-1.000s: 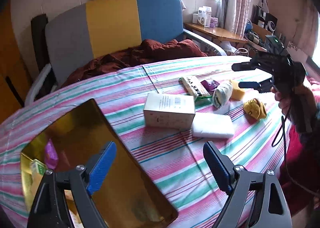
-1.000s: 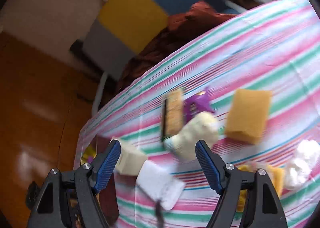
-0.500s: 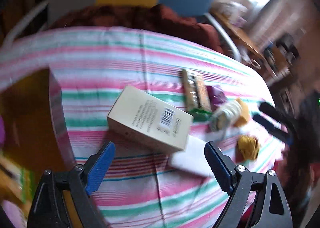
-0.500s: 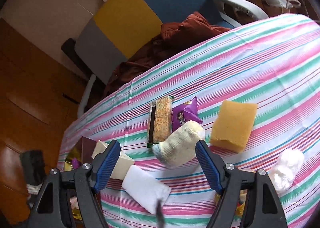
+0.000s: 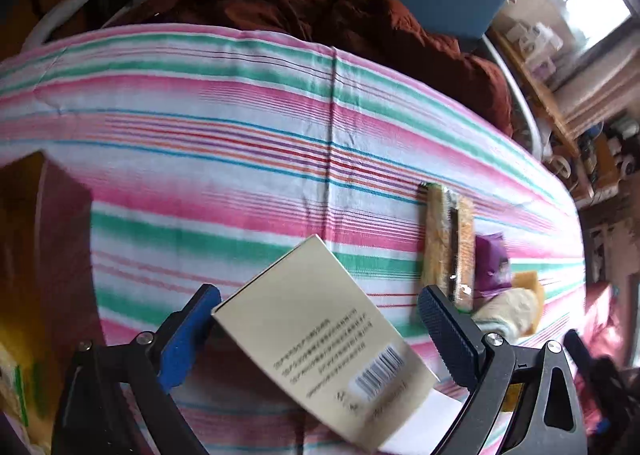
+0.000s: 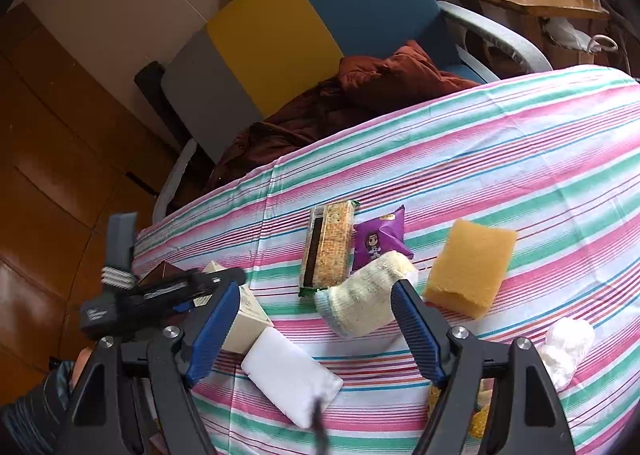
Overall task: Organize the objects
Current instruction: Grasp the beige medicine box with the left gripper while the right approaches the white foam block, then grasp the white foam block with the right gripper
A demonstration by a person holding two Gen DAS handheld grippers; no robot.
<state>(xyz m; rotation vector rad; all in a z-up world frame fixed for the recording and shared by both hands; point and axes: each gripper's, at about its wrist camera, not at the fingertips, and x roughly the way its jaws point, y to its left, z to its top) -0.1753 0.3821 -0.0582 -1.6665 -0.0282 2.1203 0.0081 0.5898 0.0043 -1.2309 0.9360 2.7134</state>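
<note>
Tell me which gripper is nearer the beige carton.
Left. The left gripper straddles the beige carton, fingers open around it. The right gripper hovers over the rolled sock.

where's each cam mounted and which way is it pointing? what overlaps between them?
Left wrist: on the left gripper, low over the striped tablecloth, facing the cream carton between its open fingers; only those fingers show.
Right wrist: on the right gripper, higher, facing the sock and sponge; its fingers, the left gripper and a sleeved hand show.
Shared: carton, cracker pack, purple packet, sock, sponge, armchair.
</note>
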